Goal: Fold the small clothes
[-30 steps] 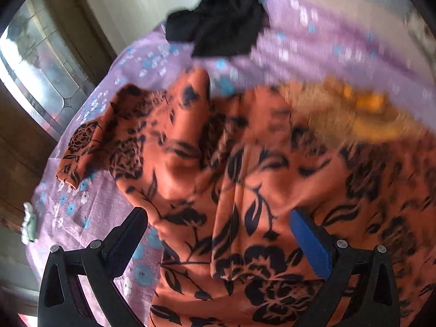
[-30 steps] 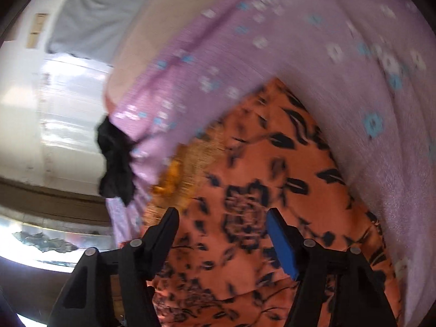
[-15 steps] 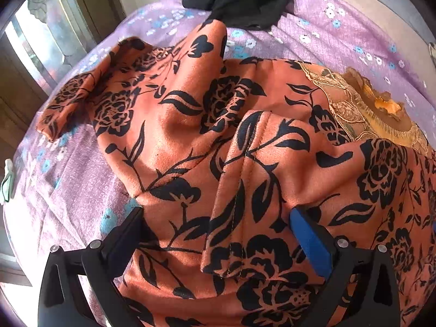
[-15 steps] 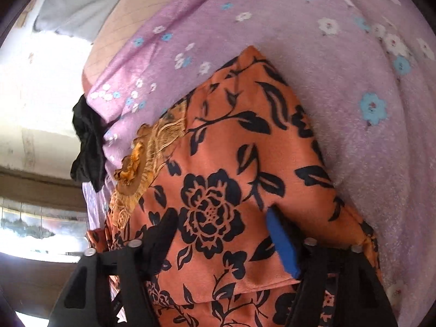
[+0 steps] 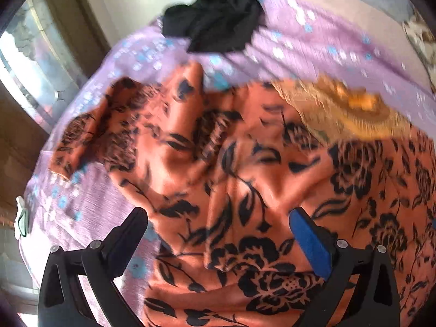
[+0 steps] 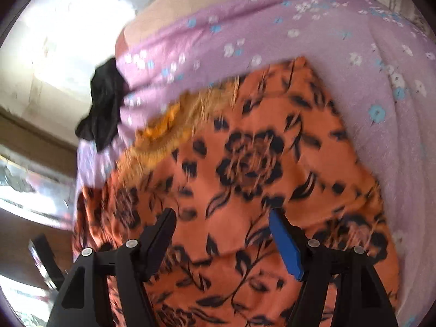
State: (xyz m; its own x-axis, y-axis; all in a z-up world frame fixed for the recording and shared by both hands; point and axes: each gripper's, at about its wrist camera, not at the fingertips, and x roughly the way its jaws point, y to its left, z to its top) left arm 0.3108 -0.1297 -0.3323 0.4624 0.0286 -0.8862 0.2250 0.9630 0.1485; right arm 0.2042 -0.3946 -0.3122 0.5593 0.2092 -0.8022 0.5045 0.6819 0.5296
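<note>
Your left hand-held gripper (image 5: 218, 223) and right hand-held gripper (image 6: 220, 222) both hovered with jaws apart, gripping nothing. The orange floral garment (image 5: 245, 163) lay rumpled on the lilac flowered bedsheet (image 5: 313, 43). A black garment (image 5: 218, 24) sat at the sheet's far edge.

Soft matt orange cloth garment (image 5: 245, 190) with gold embroidered neckline (image 5: 340, 109); thin lilac cotton sheet (image 6: 272, 41); black cloth (image 5: 218, 27) at twelve o'clock.

The orange floral garment (image 5: 245, 179) spreads rumpled over most of the bed's lilac sheet (image 5: 313, 41). Beyond its far edge a black cloth heap (image 5: 215, 30) blocks one corner, while bare sheet beside that heap and off the garment's right edge (image 6: 395, 141) looks, through blur, passable.
</note>
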